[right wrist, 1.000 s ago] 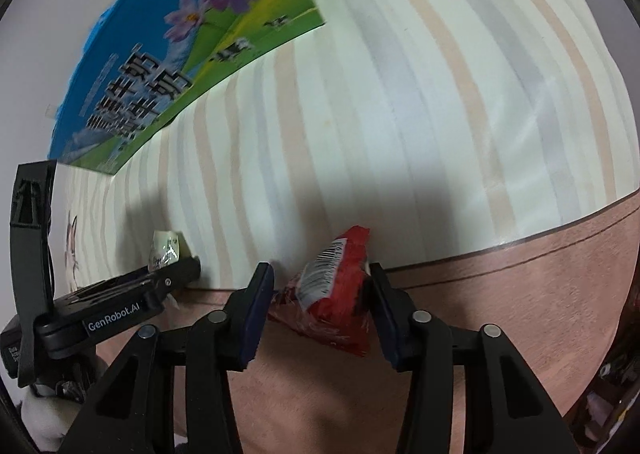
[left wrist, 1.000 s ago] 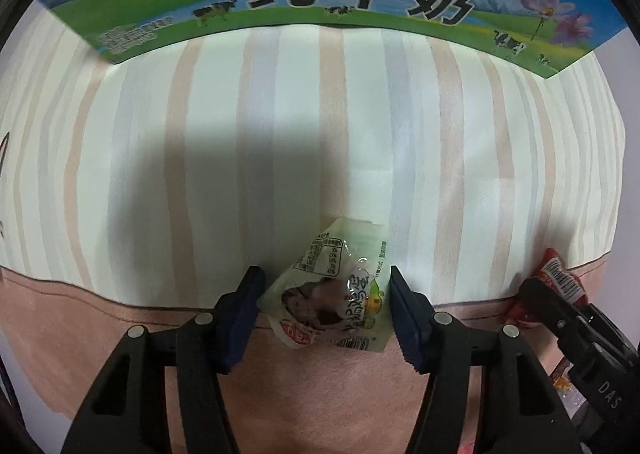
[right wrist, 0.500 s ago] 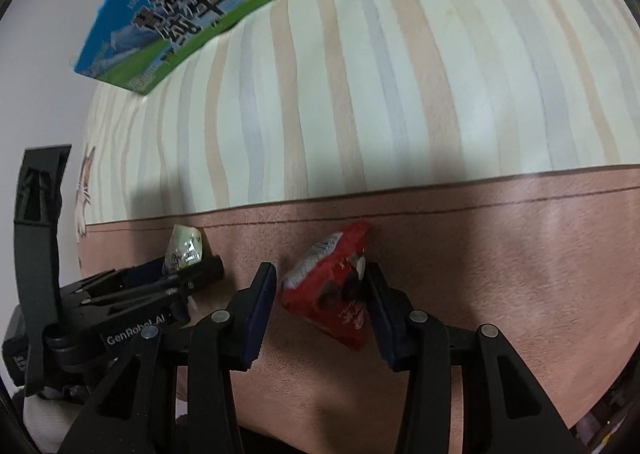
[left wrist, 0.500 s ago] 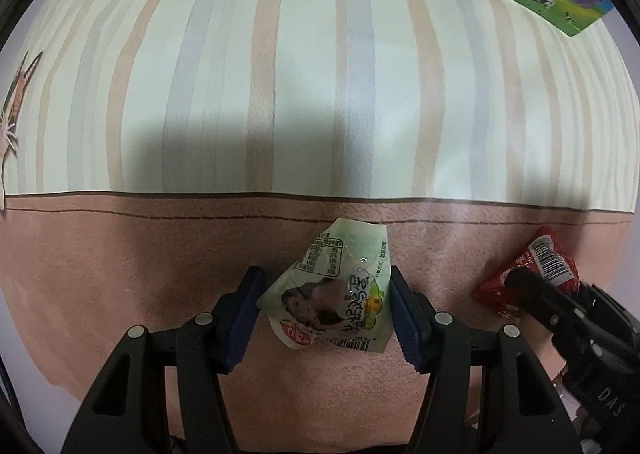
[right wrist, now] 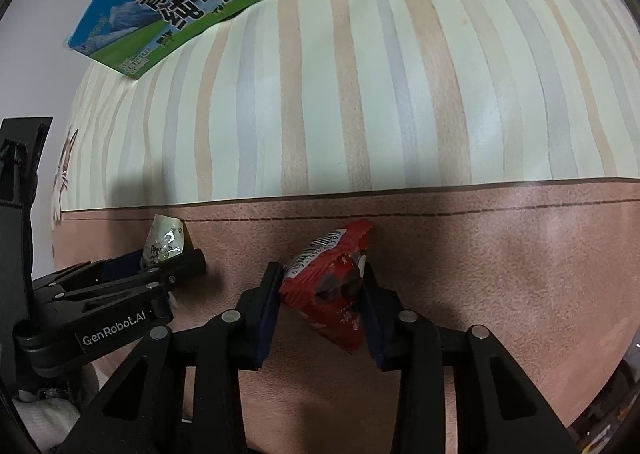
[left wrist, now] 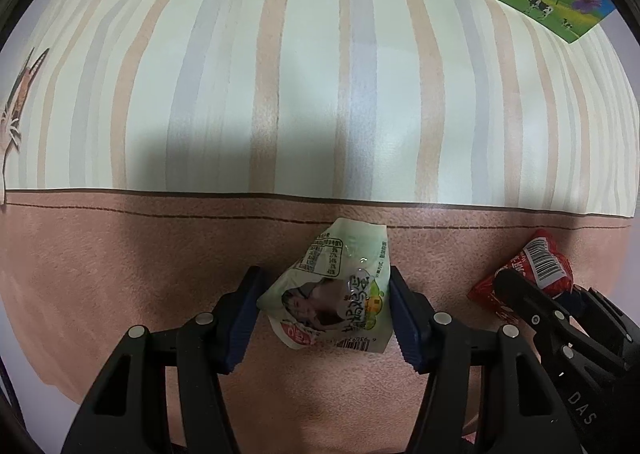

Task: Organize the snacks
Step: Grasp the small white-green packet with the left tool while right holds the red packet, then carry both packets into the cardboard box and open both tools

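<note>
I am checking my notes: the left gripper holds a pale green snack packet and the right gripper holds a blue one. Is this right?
Not quite. The right gripper holds a red snack packet, as the right wrist view shows. The left gripper does hold the pale green snack packet.

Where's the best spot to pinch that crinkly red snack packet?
Pinch the small crinkly red plastic snack packet across its puffy middle, coming in from its lower end, as the right gripper does now. Its barcode end points away and tapers thin, so the wider middle probably gives the fingers more to squeeze.
</note>
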{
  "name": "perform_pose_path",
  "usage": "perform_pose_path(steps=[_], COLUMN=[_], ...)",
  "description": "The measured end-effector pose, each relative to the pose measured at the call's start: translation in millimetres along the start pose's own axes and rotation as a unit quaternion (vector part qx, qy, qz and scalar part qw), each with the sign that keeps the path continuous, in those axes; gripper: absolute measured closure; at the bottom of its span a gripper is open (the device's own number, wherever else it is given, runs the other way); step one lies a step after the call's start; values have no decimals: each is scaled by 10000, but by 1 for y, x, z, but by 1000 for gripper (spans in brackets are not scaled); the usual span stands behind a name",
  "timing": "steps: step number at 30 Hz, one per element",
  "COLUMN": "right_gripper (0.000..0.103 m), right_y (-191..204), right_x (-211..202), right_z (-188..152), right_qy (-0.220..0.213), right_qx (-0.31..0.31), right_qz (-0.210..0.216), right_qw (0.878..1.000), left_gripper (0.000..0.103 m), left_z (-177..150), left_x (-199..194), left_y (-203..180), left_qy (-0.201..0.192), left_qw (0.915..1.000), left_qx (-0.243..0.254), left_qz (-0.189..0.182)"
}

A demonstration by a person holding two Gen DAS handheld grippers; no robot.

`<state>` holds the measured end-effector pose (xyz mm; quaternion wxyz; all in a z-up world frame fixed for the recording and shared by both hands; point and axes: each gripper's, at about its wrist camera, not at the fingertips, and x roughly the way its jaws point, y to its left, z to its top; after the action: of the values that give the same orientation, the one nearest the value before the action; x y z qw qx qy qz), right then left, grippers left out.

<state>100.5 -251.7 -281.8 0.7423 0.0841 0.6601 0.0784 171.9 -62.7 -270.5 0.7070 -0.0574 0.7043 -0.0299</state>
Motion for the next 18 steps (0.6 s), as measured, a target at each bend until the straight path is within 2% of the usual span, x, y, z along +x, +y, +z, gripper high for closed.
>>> perform_pose_path(steps=[10,18], right_gripper=[65,65], right_y=[-1,-6], right_x=[-24,-72], right_z=[-9,1], right_qy=[-145,-428], right_qx=[140,248], right_qz=[413,860], right_qw=[9989,9951], left_gripper=[46,46], left_z=[-8,0], left_x=[-17,-71], left_y=[3,10], left_qy=[-173,-490], left_qw=[9996,9962], left_qx=[8,-26], left_qz=[-234,-725])
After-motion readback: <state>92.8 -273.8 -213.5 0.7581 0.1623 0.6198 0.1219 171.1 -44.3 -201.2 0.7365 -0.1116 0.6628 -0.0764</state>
